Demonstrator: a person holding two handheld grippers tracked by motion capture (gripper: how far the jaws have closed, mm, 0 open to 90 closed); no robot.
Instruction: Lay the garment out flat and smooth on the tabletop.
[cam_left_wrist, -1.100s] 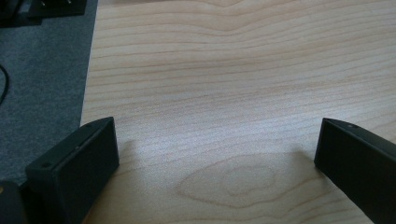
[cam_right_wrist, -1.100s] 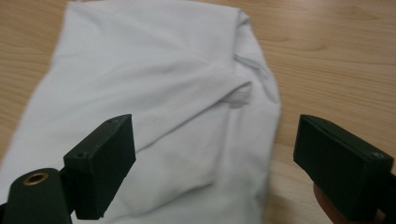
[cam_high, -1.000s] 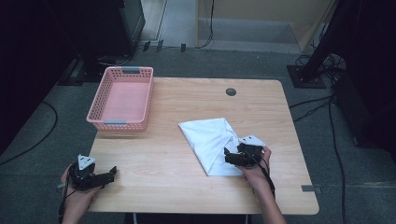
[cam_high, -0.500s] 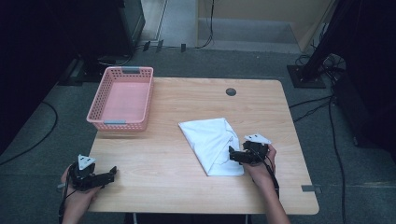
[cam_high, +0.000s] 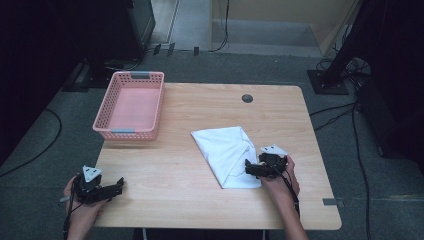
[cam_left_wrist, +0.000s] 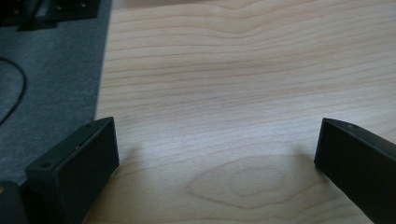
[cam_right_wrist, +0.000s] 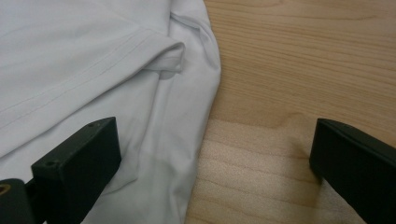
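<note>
On the wooden desk (cam_high: 200, 107) a folded white shirt (cam_high: 225, 152) lies near the right edge; the right gripper (cam_high: 252, 169), jaws just opened wide, straddles its hem; the left gripper (cam_high: 116, 185) rests spread at the front-left corner.

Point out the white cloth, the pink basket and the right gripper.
white cloth (cam_high: 225, 150), high view, middle of the folded fabric.
pink basket (cam_high: 111, 131), high view, near rim.
right gripper (cam_high: 248, 167), high view, between its open fingertips at the cloth's edge.

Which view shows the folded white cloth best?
The high view: the whole folded white cloth lies on the wooden table. The right gripper view shows a close-up of its hem and edge; the left gripper view shows bare tabletop.
</note>
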